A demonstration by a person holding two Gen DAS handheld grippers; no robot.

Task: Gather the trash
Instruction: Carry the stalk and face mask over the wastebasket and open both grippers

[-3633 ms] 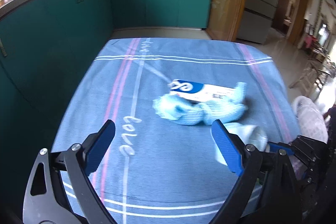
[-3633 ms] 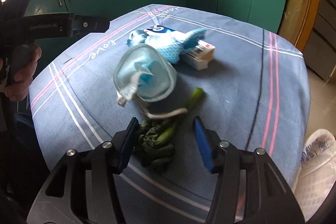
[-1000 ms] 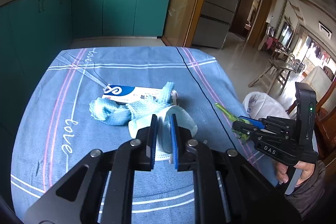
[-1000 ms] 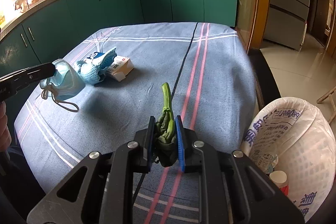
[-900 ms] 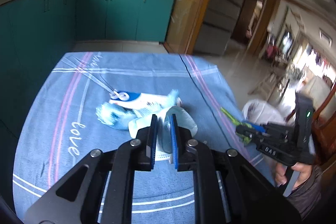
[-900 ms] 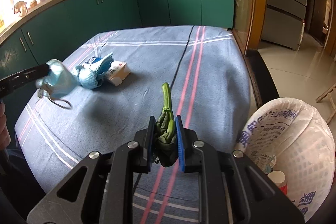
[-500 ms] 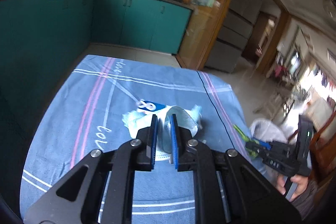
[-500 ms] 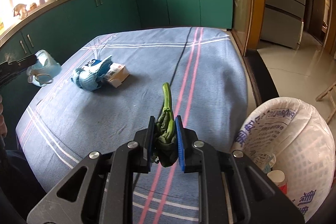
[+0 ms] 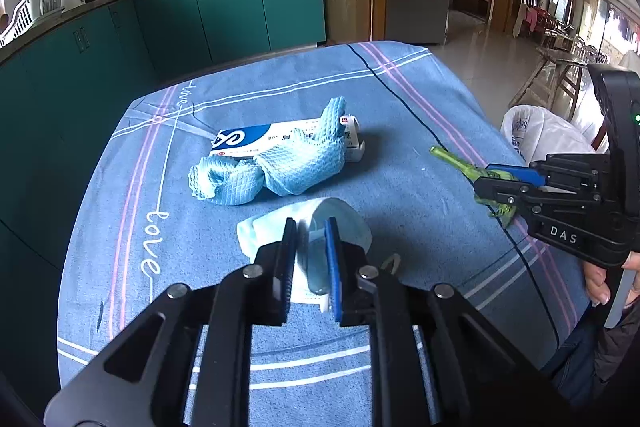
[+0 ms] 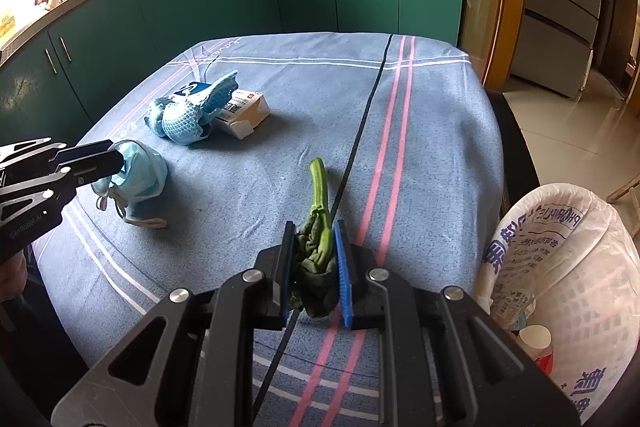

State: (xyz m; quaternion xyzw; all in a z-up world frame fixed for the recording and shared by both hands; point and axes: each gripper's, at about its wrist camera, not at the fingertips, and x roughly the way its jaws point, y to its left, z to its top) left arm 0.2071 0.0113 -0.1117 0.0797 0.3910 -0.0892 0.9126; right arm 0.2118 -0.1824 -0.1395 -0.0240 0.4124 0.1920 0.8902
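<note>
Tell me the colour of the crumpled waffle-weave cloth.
Light blue cloth, clearest in the left wrist view.

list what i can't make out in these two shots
- Face mask, left wrist view: near part hidden between the left claw fingers.
- Vegetable scrap, right wrist view: lower end hidden by the right claw.
- Trash basket: cut off by the frame edge.
- Box lettering: too small, partly under the blue cloth.

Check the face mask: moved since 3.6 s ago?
Yes. The face mask, then lying beside the vegetable scrap, now hangs clamped in the left tool near the tablecloth's left edge, farther from the medicine box.
</note>
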